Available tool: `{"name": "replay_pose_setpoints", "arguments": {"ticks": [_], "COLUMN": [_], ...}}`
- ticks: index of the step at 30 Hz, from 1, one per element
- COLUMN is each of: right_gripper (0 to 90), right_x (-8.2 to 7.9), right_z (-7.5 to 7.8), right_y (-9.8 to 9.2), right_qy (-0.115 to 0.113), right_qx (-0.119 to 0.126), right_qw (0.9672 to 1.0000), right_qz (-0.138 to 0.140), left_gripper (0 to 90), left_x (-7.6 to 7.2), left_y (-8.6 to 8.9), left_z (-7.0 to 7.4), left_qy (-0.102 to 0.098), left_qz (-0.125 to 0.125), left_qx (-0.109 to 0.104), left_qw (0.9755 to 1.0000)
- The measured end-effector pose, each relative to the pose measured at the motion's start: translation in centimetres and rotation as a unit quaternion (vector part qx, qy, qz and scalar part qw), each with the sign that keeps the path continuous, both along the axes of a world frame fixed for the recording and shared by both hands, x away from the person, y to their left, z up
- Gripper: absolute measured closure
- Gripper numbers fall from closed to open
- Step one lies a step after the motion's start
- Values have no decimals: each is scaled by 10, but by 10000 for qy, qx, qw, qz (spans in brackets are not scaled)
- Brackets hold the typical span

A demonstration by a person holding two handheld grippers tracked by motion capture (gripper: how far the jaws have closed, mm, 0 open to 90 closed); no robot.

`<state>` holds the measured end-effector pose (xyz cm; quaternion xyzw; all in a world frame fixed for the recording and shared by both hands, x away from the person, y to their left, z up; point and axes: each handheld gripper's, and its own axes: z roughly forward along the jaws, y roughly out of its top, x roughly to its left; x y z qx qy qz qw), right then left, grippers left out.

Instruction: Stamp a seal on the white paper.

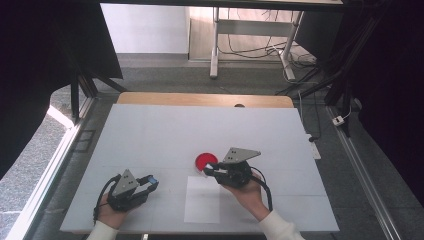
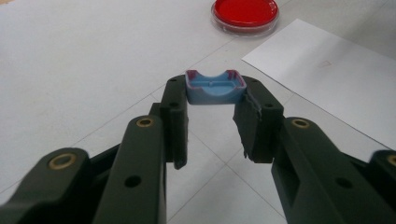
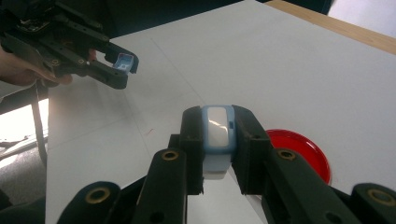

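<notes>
The left gripper (image 2: 215, 122) pinches a small blue cap (image 2: 215, 87) at its jaw tips, well left of the red dish (image 1: 205, 161) on the white surface (image 1: 150, 135). The right gripper (image 3: 218, 154) clamps a blue-and-white case (image 3: 217, 135) just beside that dish, above the paper sheet (image 1: 202, 200).

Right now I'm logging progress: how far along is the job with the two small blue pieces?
Done: each piece is picked up. The left gripper clamps the blue cap; the right gripper clamps the blue-and-white piece near the red dish. In hand: both are held apart. Left: probably bringing them together.
</notes>
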<state>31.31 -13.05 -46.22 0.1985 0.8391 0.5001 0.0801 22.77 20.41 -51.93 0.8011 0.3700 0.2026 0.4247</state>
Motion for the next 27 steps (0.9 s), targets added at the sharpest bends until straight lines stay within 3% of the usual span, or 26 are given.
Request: {"name": "replay_pose_setpoints", "arguments": {"ticks": [27], "right_gripper": [753], "right_x": [-20], "right_z": [2], "right_y": [6], "right_qy": [-7], "right_qx": [-120], "right_qw": [9994], "right_qz": [325], "left_gripper": [652], "left_x": [0], "left_y": [0], "left_z": [0], "left_qy": [-4], "left_qz": [-9], "left_qx": [22], "left_qw": [10000]}}
